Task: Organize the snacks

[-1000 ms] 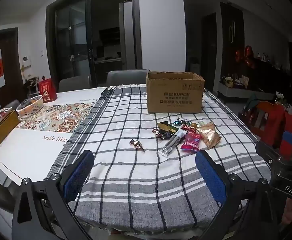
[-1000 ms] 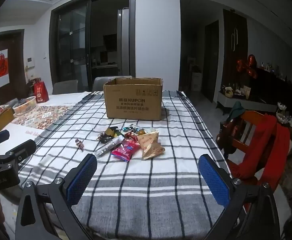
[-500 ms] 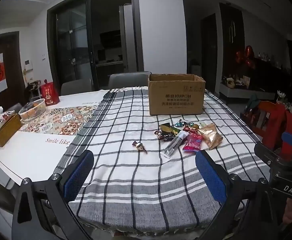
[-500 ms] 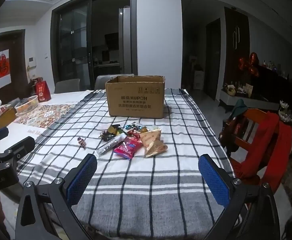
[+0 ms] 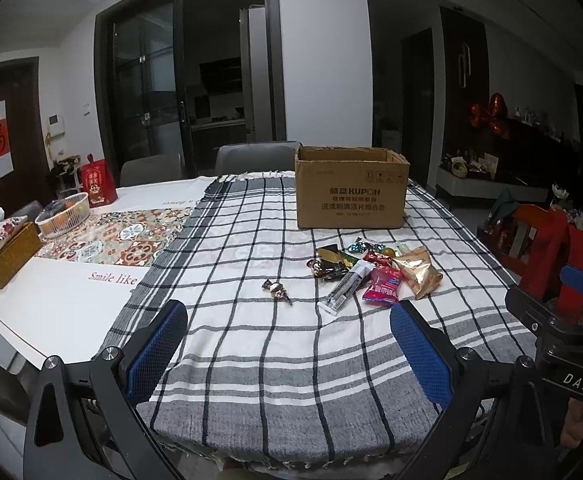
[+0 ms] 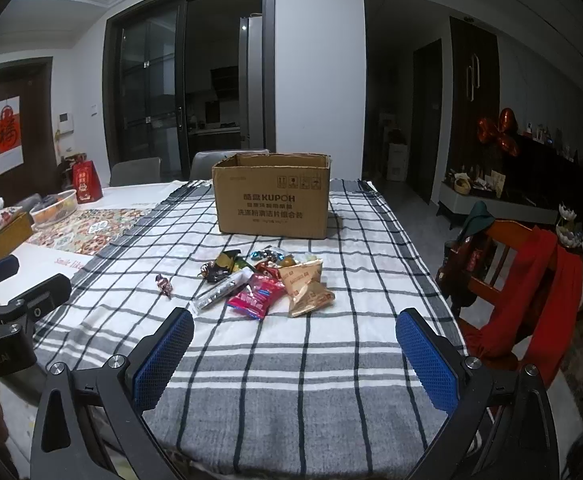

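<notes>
On the checked cloth of the tabletop (image 5: 251, 360), a small pile of snacks (image 6: 267, 280) lies in front of an open cardboard box (image 6: 271, 200), with one loose candy (image 5: 276, 290) a little apart to the left. Nothing appears packed yet, so I judge this the very start: approach and first pick. The left hand-held gripper (image 5: 287, 356) and the right hand-held gripper (image 6: 295, 360) both hover at the near edge, jaws spread wide, holding nothing. The likely first grasp is the long white stick pack (image 6: 221, 290), whose long axis runs diagonally, near-left to far-right, its far end tucked among the other wrappers. Taking it calls for closing across its narrow width, then lifting it over the box's rim. The pink packet (image 6: 256, 295) touches it, so it may shift.
</notes>
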Motion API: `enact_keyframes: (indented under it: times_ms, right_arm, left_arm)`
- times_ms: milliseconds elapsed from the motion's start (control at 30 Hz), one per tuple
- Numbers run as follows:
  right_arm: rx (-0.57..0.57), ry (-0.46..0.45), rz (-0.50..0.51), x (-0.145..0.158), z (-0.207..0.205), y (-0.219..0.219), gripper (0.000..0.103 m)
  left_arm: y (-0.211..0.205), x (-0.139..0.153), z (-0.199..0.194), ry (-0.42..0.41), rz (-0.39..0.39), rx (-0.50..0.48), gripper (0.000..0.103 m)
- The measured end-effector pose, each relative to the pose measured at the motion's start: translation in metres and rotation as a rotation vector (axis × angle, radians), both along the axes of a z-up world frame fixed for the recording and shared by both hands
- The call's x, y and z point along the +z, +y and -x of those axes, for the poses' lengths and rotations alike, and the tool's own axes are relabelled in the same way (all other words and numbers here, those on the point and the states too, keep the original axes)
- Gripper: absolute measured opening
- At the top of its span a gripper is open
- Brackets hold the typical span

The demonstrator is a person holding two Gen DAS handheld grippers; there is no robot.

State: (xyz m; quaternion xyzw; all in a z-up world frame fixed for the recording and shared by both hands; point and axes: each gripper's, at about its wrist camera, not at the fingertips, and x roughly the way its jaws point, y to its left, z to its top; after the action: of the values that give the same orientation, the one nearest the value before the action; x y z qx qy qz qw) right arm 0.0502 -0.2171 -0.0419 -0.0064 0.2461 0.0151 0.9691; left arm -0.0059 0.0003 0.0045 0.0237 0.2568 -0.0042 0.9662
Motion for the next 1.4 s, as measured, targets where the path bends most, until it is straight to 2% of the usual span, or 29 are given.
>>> enact_keyframes:
  times_ms: [1400]
  right_arm:
    - [0.004, 0.001, 0.007, 0.0016, 0.0003, 0.0009, 0.102]
  left_arm:
    - [0.0016, 0.001, 0.0019, -0.013, -0.012, 0.013, 0.103]
